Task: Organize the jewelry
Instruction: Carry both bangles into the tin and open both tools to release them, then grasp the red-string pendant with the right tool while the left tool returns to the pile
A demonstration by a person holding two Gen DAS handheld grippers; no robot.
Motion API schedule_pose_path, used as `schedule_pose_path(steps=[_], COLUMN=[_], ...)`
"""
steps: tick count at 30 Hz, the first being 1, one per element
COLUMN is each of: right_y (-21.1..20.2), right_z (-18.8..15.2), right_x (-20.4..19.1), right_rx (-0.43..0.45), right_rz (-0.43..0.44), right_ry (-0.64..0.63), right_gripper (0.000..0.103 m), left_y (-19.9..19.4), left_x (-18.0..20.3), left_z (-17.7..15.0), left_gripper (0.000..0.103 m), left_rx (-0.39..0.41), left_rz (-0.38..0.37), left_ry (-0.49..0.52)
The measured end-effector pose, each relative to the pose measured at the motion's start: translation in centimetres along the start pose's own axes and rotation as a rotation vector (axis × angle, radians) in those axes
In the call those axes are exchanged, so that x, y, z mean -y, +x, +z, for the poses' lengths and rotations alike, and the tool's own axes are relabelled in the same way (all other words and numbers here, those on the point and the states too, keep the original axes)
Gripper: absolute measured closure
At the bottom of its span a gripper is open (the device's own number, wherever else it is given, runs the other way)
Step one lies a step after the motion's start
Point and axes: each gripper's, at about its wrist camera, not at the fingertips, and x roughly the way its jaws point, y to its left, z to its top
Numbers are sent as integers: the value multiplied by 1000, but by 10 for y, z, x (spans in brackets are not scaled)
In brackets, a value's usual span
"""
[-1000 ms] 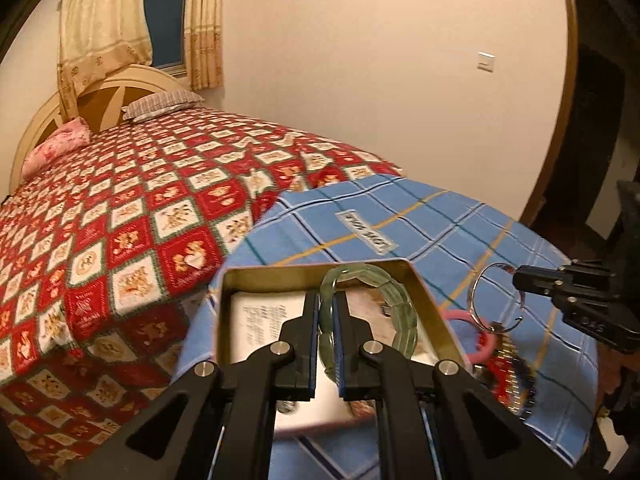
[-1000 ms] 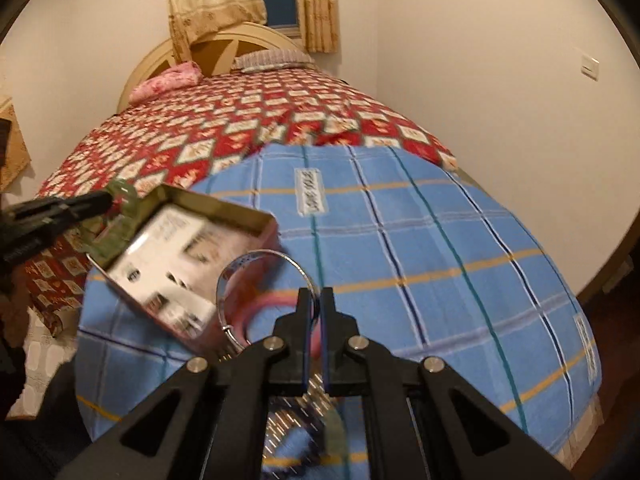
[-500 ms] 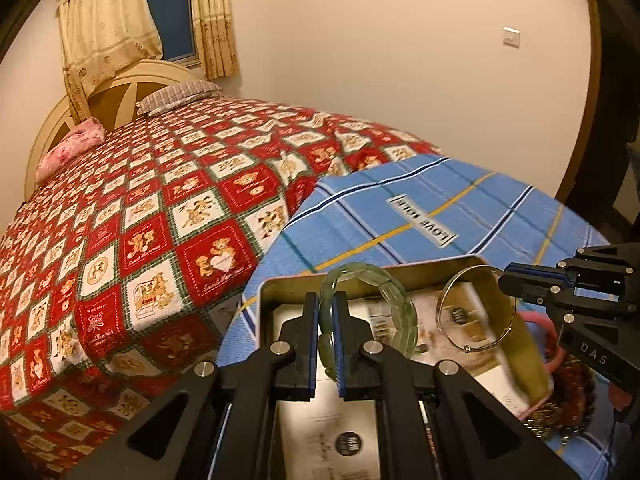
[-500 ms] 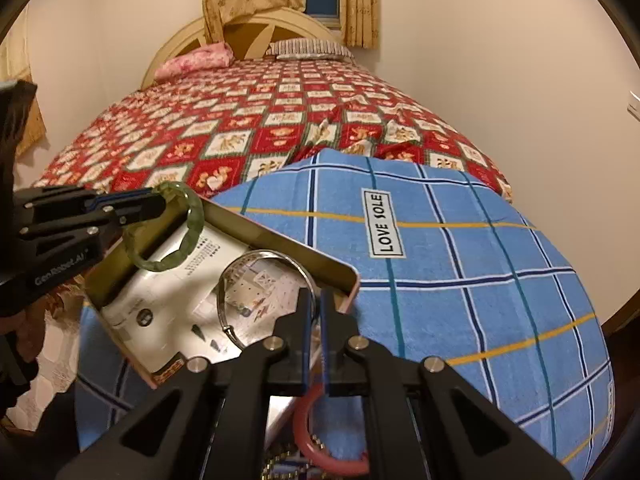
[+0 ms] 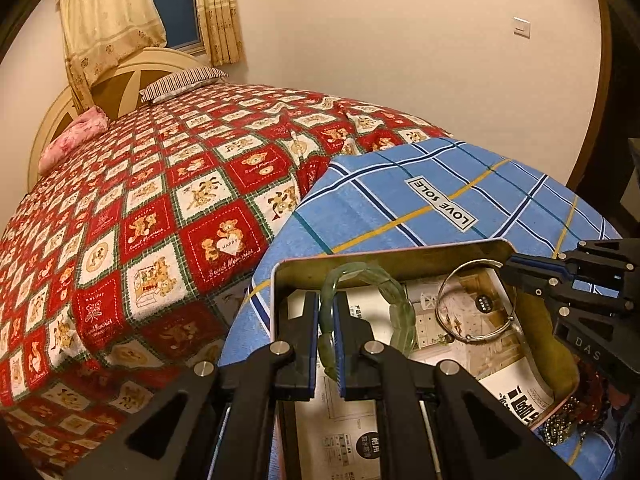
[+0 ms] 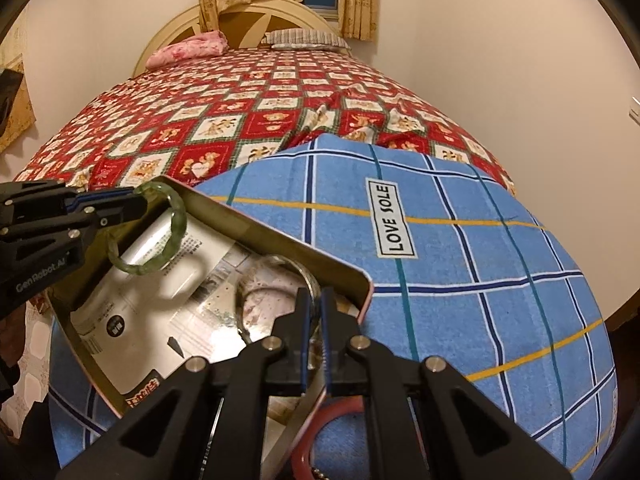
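Note:
My left gripper (image 5: pixel 328 312) is shut on a green jade bangle (image 5: pixel 394 300) and holds it over the open metal tin (image 5: pixel 280 276). The bangle (image 6: pixel 176 216) and left gripper (image 6: pixel 140 204) also show in the right wrist view. My right gripper (image 6: pixel 314 304) is shut on a thin silver bangle (image 6: pixel 280 264), held low inside the tin (image 6: pixel 280 240). In the left wrist view the silver bangle (image 5: pixel 476 336) hangs from the right gripper (image 5: pixel 508 276) over printed paper (image 5: pixel 360 440) lining the tin.
The tin sits on a blue plaid cloth (image 6: pixel 480 280) over a round surface beside a bed with a red quilt (image 5: pixel 140 200). A pink bangle (image 6: pixel 320 432) and dark beaded jewelry (image 5: pixel 576 408) lie on the cloth by the tin's near right side.
My right gripper carried the silver bangle left from above the cloth into the tin and lowered it. My left gripper with the green bangle has stayed over the tin.

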Motion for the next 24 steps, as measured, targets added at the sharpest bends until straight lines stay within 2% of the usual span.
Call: schedule_pose_path(steps=[2, 5, 6, 7, 8, 9, 10, 11, 16, 21, 24], right_y=[0, -1, -2, -3, -6, -8, -12, -18, -41, -57, -62], right_z=[0, 1, 0, 0, -1, -2, -3, -6, -24, -54, -66], right_x=[-1, -2, -2, -2, -2, -1, 0, 3, 22, 46, 49], right_rx=[5, 9, 9, 9, 13, 17, 26, 38, 40, 0, -26], right_rz=[4, 8, 11, 13, 11, 11, 15, 17, -3, -52, -52], right_ry=[1, 2, 3, 4, 7, 10, 14, 20, 66, 140, 147], right_gripper=[96, 95, 90, 87, 78, 66, 60, 56, 56, 55, 55], left_y=[1, 0, 0, -2, -5, -10, -15, -20, -44, -61, -68], left_x=[0, 2, 2, 2, 3, 3, 4, 5, 10, 23, 32], left_z=[0, 1, 0, 1, 0, 0, 0, -1, -10, -30, -42], left_gripper=[93, 83, 75, 60, 51, 38, 35, 35, 35, 35, 35], left_rx=[-9, -13, -6, 1, 8, 24, 41, 53, 83, 93, 93], left_rz=[0, 5, 3, 4, 11, 22, 24, 17, 17, 14, 22], left_ry=[1, 2, 1, 2, 1, 0, 1, 3, -8, -31, -30])
